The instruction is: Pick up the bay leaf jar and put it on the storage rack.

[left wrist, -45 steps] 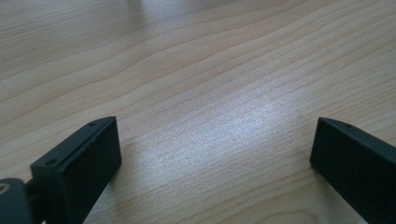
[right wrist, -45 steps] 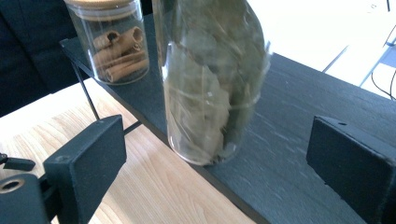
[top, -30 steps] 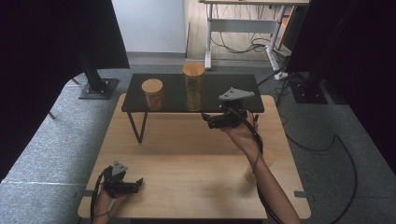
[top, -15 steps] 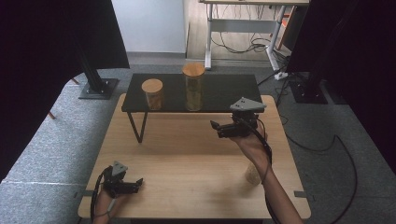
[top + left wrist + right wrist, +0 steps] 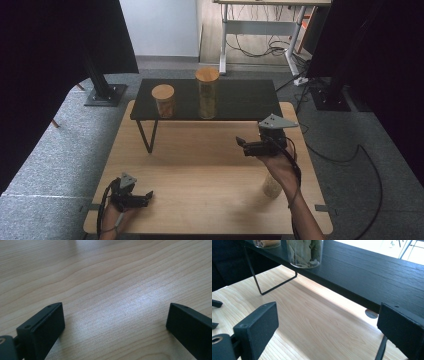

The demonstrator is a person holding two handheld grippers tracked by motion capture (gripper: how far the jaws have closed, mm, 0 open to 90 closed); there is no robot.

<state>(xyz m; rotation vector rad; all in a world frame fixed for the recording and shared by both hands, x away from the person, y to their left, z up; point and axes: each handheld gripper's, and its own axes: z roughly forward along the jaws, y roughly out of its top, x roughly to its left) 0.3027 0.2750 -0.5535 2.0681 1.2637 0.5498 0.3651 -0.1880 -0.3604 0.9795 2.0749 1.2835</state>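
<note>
Two sets of tongs, both spread wide with nothing in them; nearest me the left tongs (image 5: 148, 196) sit low over bare wood at the front-left of the counter (image 5: 200, 170); a bit further in, a small clear jar (image 5: 271, 186) with pale stuff inside stands on the counter just beside the right forearm, too blurry to make out a lid; I'd guess it's glass, so stiff, slick and breakable, fairly light; grab it round the middle of the body, squeeze gently; beyond it the right tongs (image 5: 240, 145) hang above the counter facing the black shelf (image 5: 240, 97); on the shelf stand a short jar (image 5: 163, 100) and a tall jar (image 5: 207, 92), both wooden-lidded.
</note>
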